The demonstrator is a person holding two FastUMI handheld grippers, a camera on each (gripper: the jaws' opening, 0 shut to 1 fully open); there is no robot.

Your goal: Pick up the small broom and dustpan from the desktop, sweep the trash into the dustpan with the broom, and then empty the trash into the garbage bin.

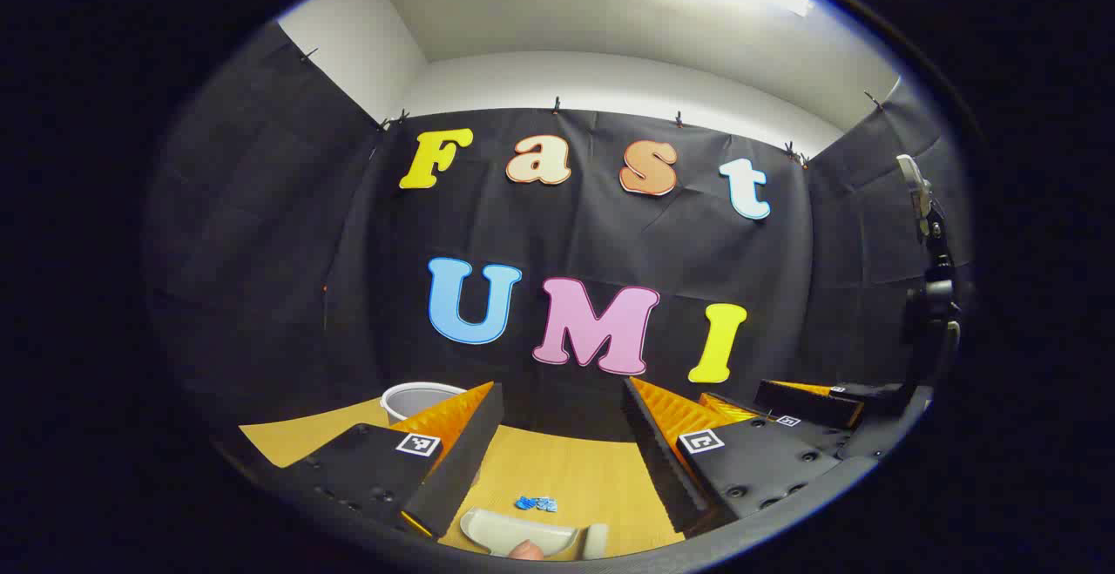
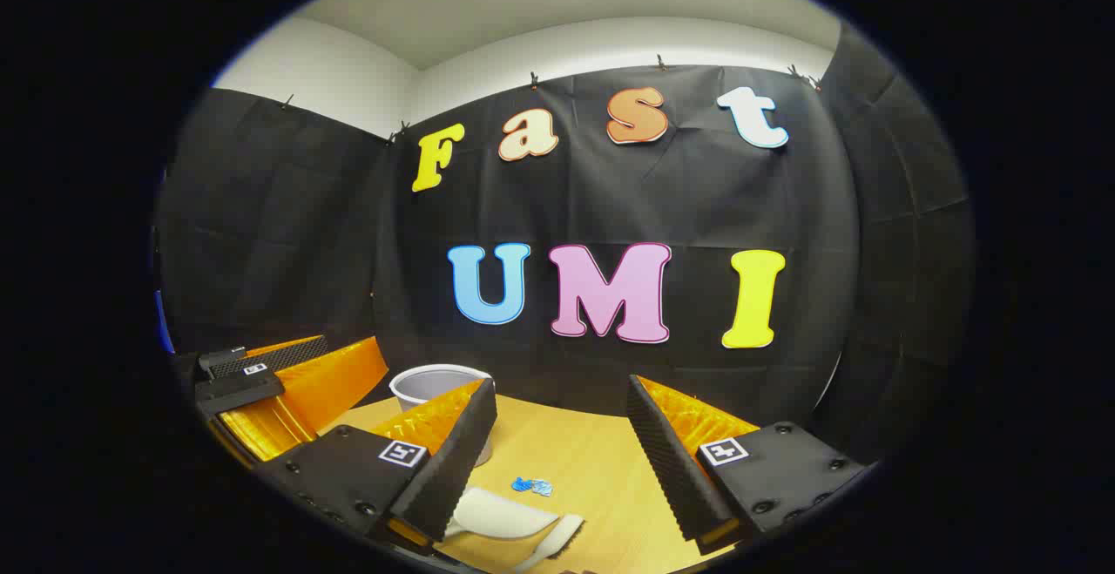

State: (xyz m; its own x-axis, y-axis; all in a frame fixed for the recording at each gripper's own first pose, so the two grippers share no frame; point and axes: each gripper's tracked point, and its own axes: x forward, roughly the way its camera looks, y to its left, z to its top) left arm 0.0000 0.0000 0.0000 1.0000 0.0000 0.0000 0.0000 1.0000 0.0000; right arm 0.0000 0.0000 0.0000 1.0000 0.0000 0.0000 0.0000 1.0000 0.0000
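Observation:
Small blue scraps of trash point(image 1: 536, 503) point(image 2: 531, 486) lie on the wooden desktop point(image 1: 566, 469) point(image 2: 575, 452). Just nearer lies the pale dustpan point(image 1: 510, 529) point(image 2: 503, 513), with the small white broom point(image 2: 550, 542) point(image 1: 596, 540) at its right. A white garbage bin point(image 1: 416, 397) point(image 2: 433, 381) stands at the back left. My left gripper point(image 1: 562, 400) hangs open above the desk, nothing between its fingers. My right gripper point(image 2: 560, 395) is likewise open and empty. Each hovers above and short of the dustpan, touching nothing.
In the left gripper view the other gripper point(image 1: 810, 404) shows at the right, beside a dark stand point(image 1: 932, 295). In the right gripper view the other gripper point(image 2: 261, 378) shows at the left. Black cloth walls close the desk at the back and sides.

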